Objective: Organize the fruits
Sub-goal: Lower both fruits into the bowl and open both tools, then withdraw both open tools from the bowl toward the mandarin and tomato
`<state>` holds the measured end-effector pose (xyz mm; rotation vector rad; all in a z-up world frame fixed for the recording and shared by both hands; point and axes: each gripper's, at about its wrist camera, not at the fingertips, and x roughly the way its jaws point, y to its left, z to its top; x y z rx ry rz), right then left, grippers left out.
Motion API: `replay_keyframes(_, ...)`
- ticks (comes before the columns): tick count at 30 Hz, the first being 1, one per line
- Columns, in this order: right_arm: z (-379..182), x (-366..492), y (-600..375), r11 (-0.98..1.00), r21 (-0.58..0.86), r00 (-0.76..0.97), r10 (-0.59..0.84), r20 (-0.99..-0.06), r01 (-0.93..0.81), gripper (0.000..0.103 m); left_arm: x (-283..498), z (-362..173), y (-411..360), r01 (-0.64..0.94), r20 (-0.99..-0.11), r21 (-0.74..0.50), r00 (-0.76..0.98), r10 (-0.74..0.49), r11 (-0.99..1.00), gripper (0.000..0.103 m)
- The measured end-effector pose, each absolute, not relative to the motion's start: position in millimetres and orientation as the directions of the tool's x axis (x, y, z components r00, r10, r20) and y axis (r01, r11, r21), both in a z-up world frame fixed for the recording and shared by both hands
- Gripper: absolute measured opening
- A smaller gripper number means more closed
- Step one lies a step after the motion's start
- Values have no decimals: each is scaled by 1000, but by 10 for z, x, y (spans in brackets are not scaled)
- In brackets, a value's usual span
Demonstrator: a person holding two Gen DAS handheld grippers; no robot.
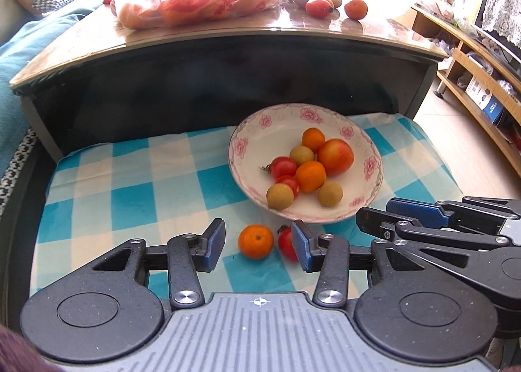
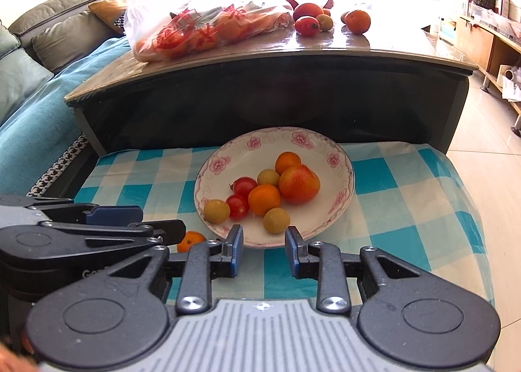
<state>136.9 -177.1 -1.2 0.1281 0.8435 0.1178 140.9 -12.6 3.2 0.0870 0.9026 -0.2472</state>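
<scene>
**A:** Plate (image 1: 241, 144) first: shallow glazed ceramic, white, pink flower print round the rim, sitting on a blue-and-white checked cloth (image 1: 136, 196), matte and slightly creased.

**B:** Contents?

**A:** One large smooth red-orange fruit (image 1: 335, 157), two small mandarins with dimpled peel, two glossy cherry tomatoes (image 1: 282, 167), three dull tan-green longans (image 1: 280, 196), all round and clustered, touching one another.

**B:** Anything off the plate?

**A:** Loose mandarin (image 1: 256, 241) on the cloth just beside the plate's near rim, with a loose red tomato (image 1: 286, 241) next to it, partly hidden by a pad.

**B:** Left gripper (image 1: 258, 243)?

**A:** Black textured plastic arms, blue ribbed pads (image 1: 217, 238). Jaws spread wide, holding nothing; the loose mandarin lies between the pads, touching neither. The tomato sits against or behind the right-hand pad; contact cannot be told.

**B:** Right gripper (image 2: 263, 250)?

**A:** Same build. Jaws apart and empty, tips at the plate's near rim. It sits close beside the left gripper.

**B:** Background?

**A:** Glossy tabletop (image 2: 390, 46) on a dark base, above and behind. On it a thin translucent plastic bag (image 2: 202, 20) with red print, orange fruit inside, plus several loose fruits (image 2: 357, 21) to its right.
</scene>
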Motion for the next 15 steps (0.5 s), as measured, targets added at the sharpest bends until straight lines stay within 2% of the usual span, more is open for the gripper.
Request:
replay_keyframes(10, -99, 1297, -1702, 984, 168, 640, 163, -751, -54, 31, 1350, -20, -96, 243, -794, 14, 593, -137, 970, 54)
replay_keyframes(15, -161, 1319, -1687, 983, 174, 629, 169, -759, -55, 31, 1370, -63, -59, 237, -800, 12, 585, -133, 972, 58)
